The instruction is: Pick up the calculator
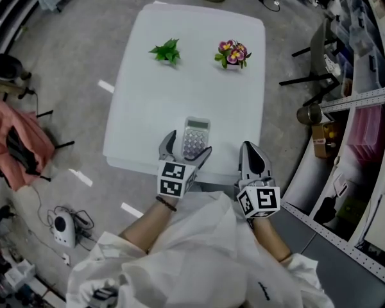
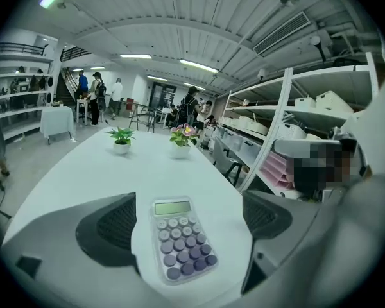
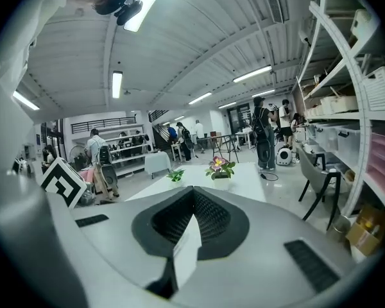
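A small pale calculator point(image 1: 196, 137) with purple keys lies flat near the front edge of the white table point(image 1: 179, 88). My left gripper point(image 1: 187, 147) is open, one jaw on each side of the calculator's near end, not touching it. Seen from the left gripper view, the calculator point(image 2: 181, 238) sits between the two dark pads point(image 2: 110, 225), display facing away. At the table's front right edge my right gripper point(image 1: 253, 156) is shut and holds nothing; in the right gripper view point(image 3: 191, 223) its jaws meet in a thin line.
A green plant point(image 1: 166, 51) and a pink flower pot point(image 1: 232, 54) stand at the table's far side. Metal shelving point(image 1: 366, 140) with bins runs along the right. Dark chairs point(image 1: 317, 50) stand to the table's right. A pink cloth point(image 1: 13, 140) lies on the floor at left.
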